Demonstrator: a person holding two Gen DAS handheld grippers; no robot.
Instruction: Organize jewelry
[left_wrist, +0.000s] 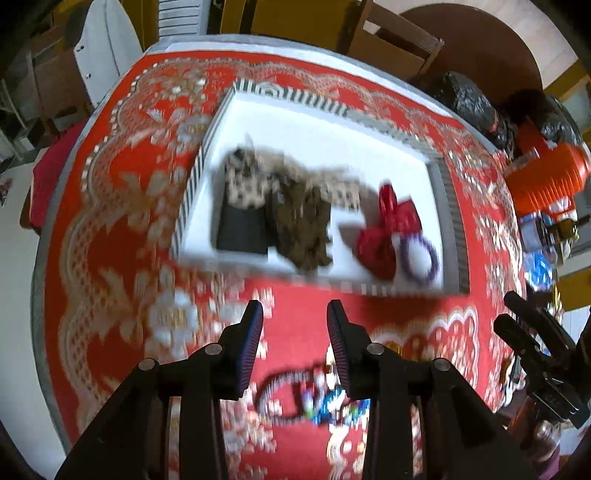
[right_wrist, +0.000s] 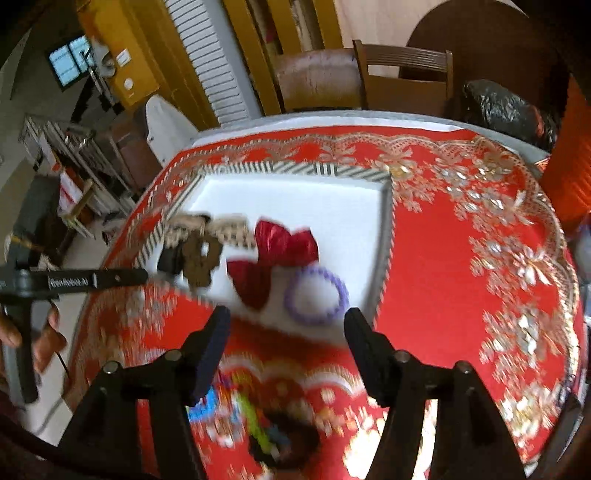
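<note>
Desk (right_wrist: 436, 266) under red embroidered cloth; white striped-rim tray (right_wrist: 332, 206) mid-desk already holds brown pieces, red bows (right_wrist: 277, 251), purple bracelet (right_wrist: 317, 295). Loose beaded jewelry (left_wrist: 317, 402) lies on the near cloth, blurred. Left claw (left_wrist: 295, 325) and right claw (right_wrist: 288, 332) both apart, empty, hovering. Likely between picks; next: lower onto the loose pile, pinch one piece.

Tablecloth (right_wrist: 436, 258) is bright red w/ gold & silver floral lace pattern. Tray (right_wrist: 291, 168) has white floor & black-and-white striped rim. In tray: red bow (left_wrist: 384, 229), purple beaded bracelet (right_wrist: 317, 295), brown piece (left_wrist: 306, 229), beige spotted piece (left_wrist: 245, 181) over a black card (left_wrist: 242, 232). Near edge, blurred multicolour bead pile (left_wrist: 325, 402): blue, green, white, dark. Both grippers black w/ blue pads (left_wrist: 251, 347). Far right, orange ribbed container (left_wrist: 543, 177) & black bag (right_wrist: 506, 110).
</note>
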